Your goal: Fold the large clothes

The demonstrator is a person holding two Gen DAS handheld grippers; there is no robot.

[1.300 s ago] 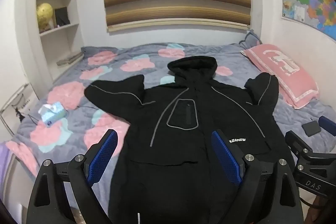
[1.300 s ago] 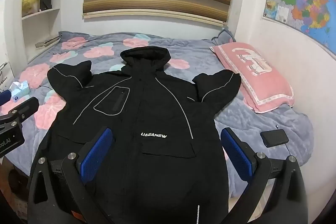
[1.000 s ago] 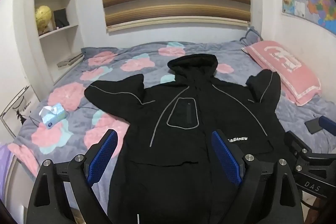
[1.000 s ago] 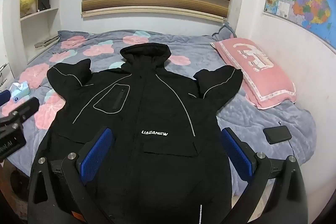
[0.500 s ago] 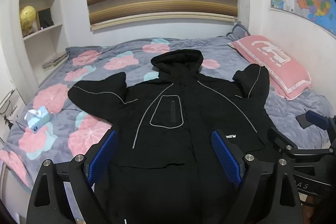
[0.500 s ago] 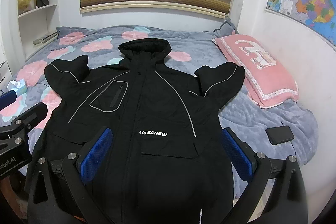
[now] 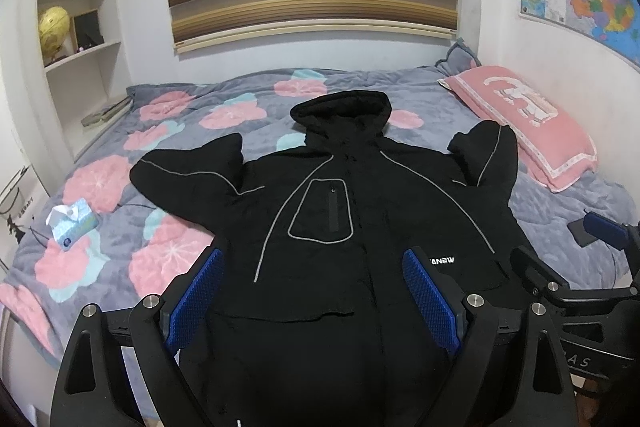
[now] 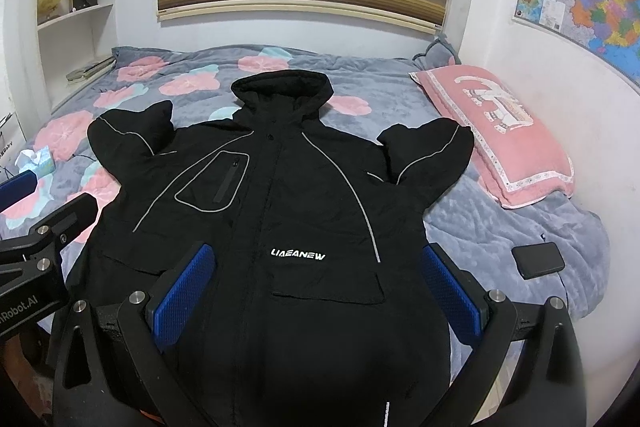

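Both claws are spread wide and empty: left claw (image 7: pixel 312 301) and right claw (image 8: pixel 320 293) hang side by side over the near hem of the coat, neither touching cloth.

Bed (image 8: pixel 480 223): grey blanket with pink flowers, carries everything.

Coat (image 8: pixel 280 211): black, hooded, laid face up and flat across the middle of the bed. Hood toward the far edge under the striped blind, hem over the near edge below the claws. Both sleeves are bent upward, one toward the left edge of the bed, one toward the right. No fold made yet, by the look of it.

Pillow (image 8: pixel 496 131): pink, along the right edge; the right sleeve cuff lies just beside it.

Tissue box (image 7: pixel 72 223): near the left edge, apart from the left sleeve.

Dark flat device (image 8: pixel 538 259): near the right front corner, with a thin cable trailing from it, apart from the coat.

Risks, judged:
- Thick, padded cloth. A pinch on the top layer only would lift the front panel and leave the back behind.
- Hem hangs off the near edge; a pull toward that side could slide the whole coat off the bed.
- A sleeve swung wide on the right could catch the pillow or drag the cable.
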